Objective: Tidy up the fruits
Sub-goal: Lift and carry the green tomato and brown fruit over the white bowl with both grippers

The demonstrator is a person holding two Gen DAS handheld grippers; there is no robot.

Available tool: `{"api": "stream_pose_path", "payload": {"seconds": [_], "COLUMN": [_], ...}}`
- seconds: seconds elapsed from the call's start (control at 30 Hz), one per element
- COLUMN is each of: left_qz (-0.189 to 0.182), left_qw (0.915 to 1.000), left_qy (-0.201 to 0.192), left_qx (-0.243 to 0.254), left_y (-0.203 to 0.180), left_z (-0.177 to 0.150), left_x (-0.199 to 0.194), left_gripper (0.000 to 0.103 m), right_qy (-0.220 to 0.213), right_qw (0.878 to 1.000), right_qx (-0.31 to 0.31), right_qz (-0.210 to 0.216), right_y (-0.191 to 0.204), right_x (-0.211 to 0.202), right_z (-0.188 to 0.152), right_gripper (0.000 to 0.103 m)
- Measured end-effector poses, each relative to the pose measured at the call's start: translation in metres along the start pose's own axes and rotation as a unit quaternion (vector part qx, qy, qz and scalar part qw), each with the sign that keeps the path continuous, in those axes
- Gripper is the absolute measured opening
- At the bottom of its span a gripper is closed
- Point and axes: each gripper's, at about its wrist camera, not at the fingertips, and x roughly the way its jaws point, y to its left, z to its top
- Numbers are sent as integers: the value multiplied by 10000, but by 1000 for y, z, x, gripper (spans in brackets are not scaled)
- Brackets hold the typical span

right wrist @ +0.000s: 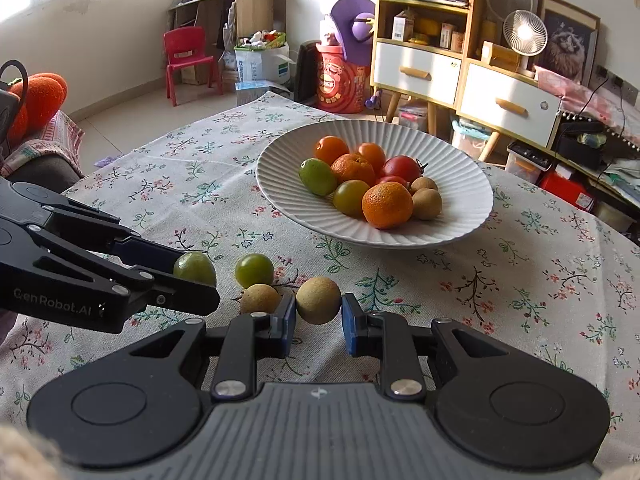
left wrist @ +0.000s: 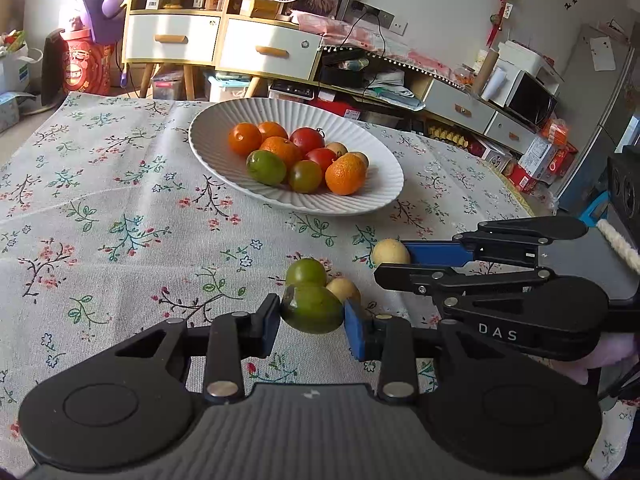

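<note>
My left gripper (left wrist: 311, 322) is shut on an oval green fruit (left wrist: 312, 307) just above the floral tablecloth. Behind it lie a round green fruit (left wrist: 306, 273) and a small tan fruit (left wrist: 343, 290). My right gripper (right wrist: 319, 318) is shut on another round tan fruit (right wrist: 318, 300); in the left wrist view that gripper (left wrist: 404, 264) reaches in from the right with the tan fruit (left wrist: 390, 253) at its tip. A white ribbed plate (left wrist: 384, 196) (right wrist: 464, 216) further back holds several oranges, tomatoes, green fruits and tan fruits.
The table edge falls away on the right, towards low cabinets and boxes (left wrist: 532, 160). A yellow-and-white drawer unit (left wrist: 224, 46) stands beyond the far table edge. A red child's chair (right wrist: 188, 60) and an orange plush toy (right wrist: 40, 96) are off to the left.
</note>
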Motion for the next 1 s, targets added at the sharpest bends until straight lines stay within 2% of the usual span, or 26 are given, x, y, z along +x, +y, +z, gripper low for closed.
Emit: {"api": "stream_pose_path", "payload": {"seconds": [0.37,0.6,1.0], "left_qz": [6,187,90], "left_qw": [9995,9978,9987], "left_qy": [-315,-570,-439], "left_qx": [84,296,258], "left_y": [-8,-13,-6], "left_z": [23,44,90], "left_x": [-4,7,42], "left_gripper": [29,29,29], "right_qy": [-345,-511,-582], "right_qw": [9991,9971,9941], "right_qx": [195,537,898], "right_qz": [-136,-183,-159], "right_y": [-14,-35,-86], "right_x": [-11,-4,16], "right_z": [15,28,33], "right_gripper": [22,22,22]}}
